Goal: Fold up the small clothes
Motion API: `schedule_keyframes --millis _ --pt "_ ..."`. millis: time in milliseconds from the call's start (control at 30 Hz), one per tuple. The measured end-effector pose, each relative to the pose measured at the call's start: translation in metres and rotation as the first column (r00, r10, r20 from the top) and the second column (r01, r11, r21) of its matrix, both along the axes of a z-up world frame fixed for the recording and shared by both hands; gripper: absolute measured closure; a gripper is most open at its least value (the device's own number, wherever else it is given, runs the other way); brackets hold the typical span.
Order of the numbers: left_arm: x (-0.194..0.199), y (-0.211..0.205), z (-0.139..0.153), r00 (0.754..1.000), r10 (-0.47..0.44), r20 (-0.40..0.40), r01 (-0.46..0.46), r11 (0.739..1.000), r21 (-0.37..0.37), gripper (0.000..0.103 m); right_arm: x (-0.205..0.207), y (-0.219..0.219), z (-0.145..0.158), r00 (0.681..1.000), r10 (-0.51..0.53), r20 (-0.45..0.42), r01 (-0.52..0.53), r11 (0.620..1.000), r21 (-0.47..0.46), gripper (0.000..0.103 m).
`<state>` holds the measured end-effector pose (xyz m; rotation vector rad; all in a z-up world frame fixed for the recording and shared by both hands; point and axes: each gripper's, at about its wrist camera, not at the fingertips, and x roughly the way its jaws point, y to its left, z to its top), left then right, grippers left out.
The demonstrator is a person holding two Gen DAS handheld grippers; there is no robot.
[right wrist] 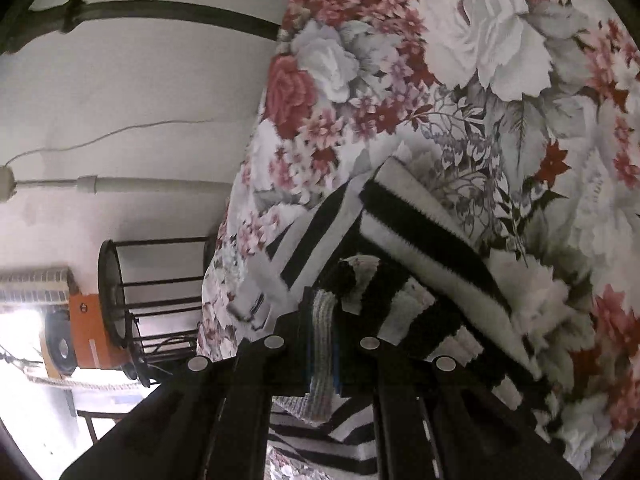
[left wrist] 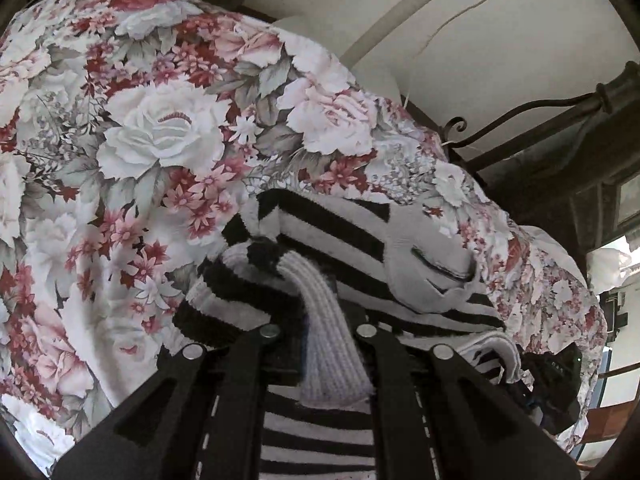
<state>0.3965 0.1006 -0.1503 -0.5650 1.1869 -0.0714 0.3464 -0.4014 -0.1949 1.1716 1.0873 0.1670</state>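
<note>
A small black-and-white striped knit garment with a grey patch lies bunched on a floral bedsheet. My left gripper is shut on its grey ribbed hem, the striped cloth hanging below the fingers. In the right wrist view the same striped garment lies on the floral sheet. My right gripper is shut on another stretch of the grey ribbed edge, with folded striped layers just ahead of the fingers.
A dark metal bed frame runs behind the sheet by a white wall with a thin cable. In the right wrist view a black wire stand and an orange device sit beside the bed edge.
</note>
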Motion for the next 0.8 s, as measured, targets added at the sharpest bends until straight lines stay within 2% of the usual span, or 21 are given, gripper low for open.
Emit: schedule_keyframes --millis 67,133,200,233,300,367,467,567,633,667,700,733,800 --pt "0.002 -0.002 -0.004 1.000 -0.014 -0.004 0.015 1.000 0.010 0.095 0.003 -0.003 -0.007 1.000 -0.004 -0.006 0.004 1.000 0.009 0.095" --pt "0.003 -0.005 -0.006 1.000 -0.028 -0.009 0.029 0.999 0.035 0.090 0.006 -0.004 -0.014 1.000 -0.009 -0.006 0.009 1.000 0.029 0.090" --pt "0.004 -0.005 -0.007 0.999 -0.028 -0.018 0.028 0.999 0.037 0.087 0.006 -0.007 -0.018 1.000 -0.014 -0.007 0.014 0.998 0.063 0.079" --pt "0.003 -0.005 -0.006 0.999 -0.028 -0.021 0.028 0.999 0.037 0.083 0.004 -0.010 -0.019 1.000 -0.021 -0.003 0.022 0.996 0.086 0.077" --pt "0.002 -0.005 0.001 1.000 -0.026 -0.006 0.027 0.999 0.041 0.070 -0.001 -0.020 -0.013 0.999 -0.044 0.011 0.043 0.994 0.099 0.069" --pt "-0.003 -0.004 0.017 0.999 -0.010 0.046 0.007 0.997 0.076 0.036 -0.005 -0.025 -0.002 0.998 -0.045 0.040 0.041 0.994 0.101 0.066" --pt "-0.013 0.005 0.043 0.990 0.023 0.139 -0.039 0.993 0.114 0.022 -0.006 -0.021 0.013 0.997 0.000 0.072 -0.003 0.999 0.041 0.065" --pt "-0.015 0.019 0.050 0.986 0.059 0.157 -0.074 0.993 0.096 0.017 -0.003 -0.019 0.022 0.995 0.040 0.095 -0.038 0.999 -0.022 0.064" --pt "-0.013 0.025 0.038 0.990 0.071 0.123 -0.081 0.994 0.077 0.018 -0.001 -0.020 0.022 0.993 0.044 0.107 -0.044 0.999 0.001 0.057" --pt "-0.012 0.025 0.034 0.991 0.069 0.111 -0.078 0.994 0.075 0.018 0.001 -0.020 0.021 0.992 0.054 0.112 -0.056 0.998 0.022 0.043" --pt "-0.012 0.023 0.029 0.993 0.062 0.098 -0.070 0.995 0.077 0.019 0.003 -0.021 0.017 0.990 0.065 0.123 -0.075 0.994 0.079 0.031" --pt "-0.010 0.019 0.024 0.995 0.043 0.085 -0.051 0.995 0.085 0.020 0.004 -0.023 0.013 0.990 0.057 0.129 -0.076 0.987 0.145 0.031" --pt "-0.009 0.008 0.019 0.997 0.004 0.076 -0.012 0.995 0.098 0.020 0.002 -0.027 0.005 0.993 -0.026 0.116 -0.006 0.962 0.273 0.031"
